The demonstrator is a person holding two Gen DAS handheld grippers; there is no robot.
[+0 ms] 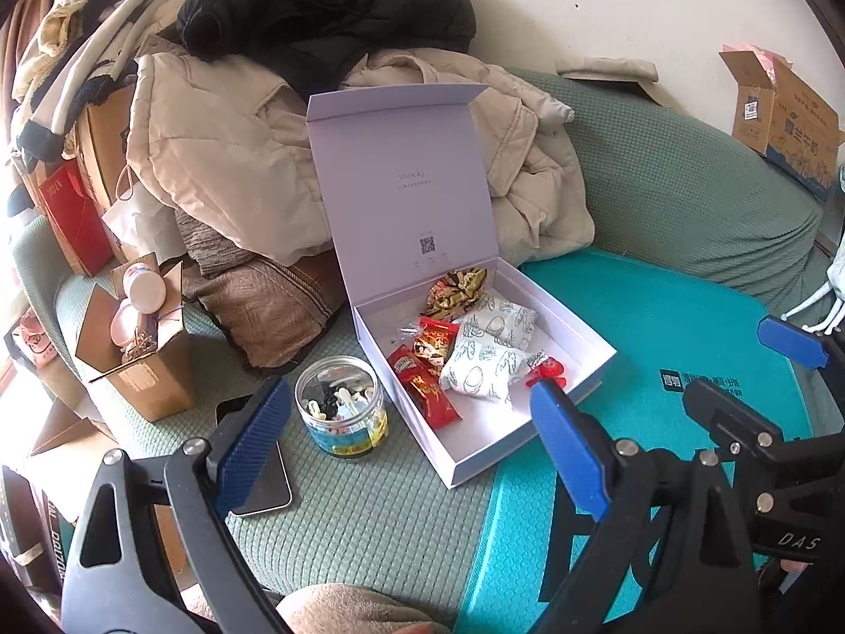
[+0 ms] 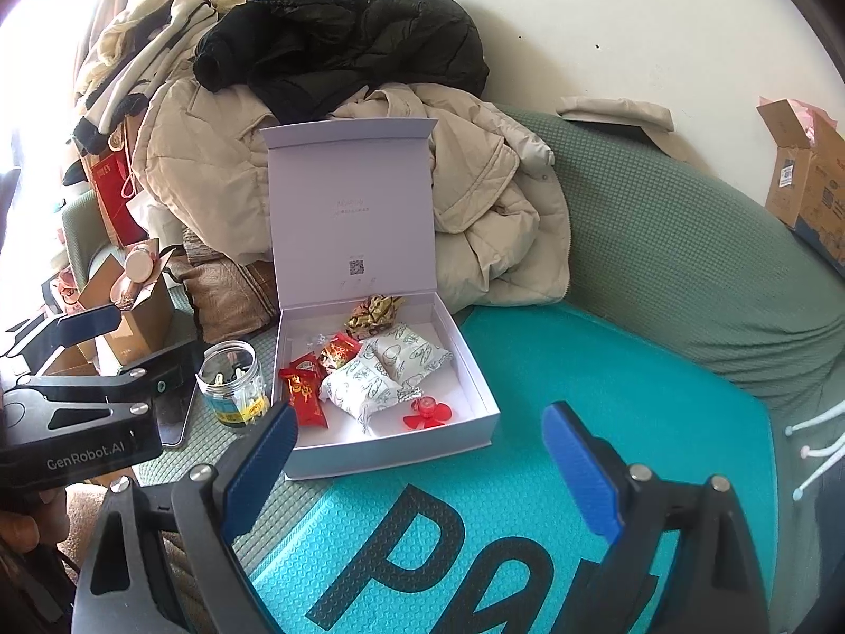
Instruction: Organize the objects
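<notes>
A white gift box (image 1: 575, 335) (image 2: 478, 375) with its lid standing open sits on the green sofa seat. Inside lie red snack packets (image 1: 422, 370) (image 2: 303, 388), white patterned packets (image 1: 488, 348) (image 2: 388, 367), a gold-wrapped item (image 1: 457, 288) (image 2: 372, 309) and a small red plastic fan (image 1: 546, 370) (image 2: 425, 415). A clear jar of small items (image 1: 340, 407) (image 2: 232, 380) stands left of the box. My left gripper (image 1: 412, 444) is open and empty, in front of the jar and box. My right gripper (image 2: 417, 465) is open and empty, above the teal mat, near the box's front.
A phone (image 1: 266, 481) lies by the jar. A brown carton with pink items (image 1: 140, 354) (image 2: 132, 311) stands at left. Piled jackets (image 1: 237, 158) (image 2: 327, 79) fill the sofa back. A teal foam mat (image 1: 660, 338) (image 2: 607, 370) covers the right seat. A cardboard box (image 1: 787, 111) sits far right.
</notes>
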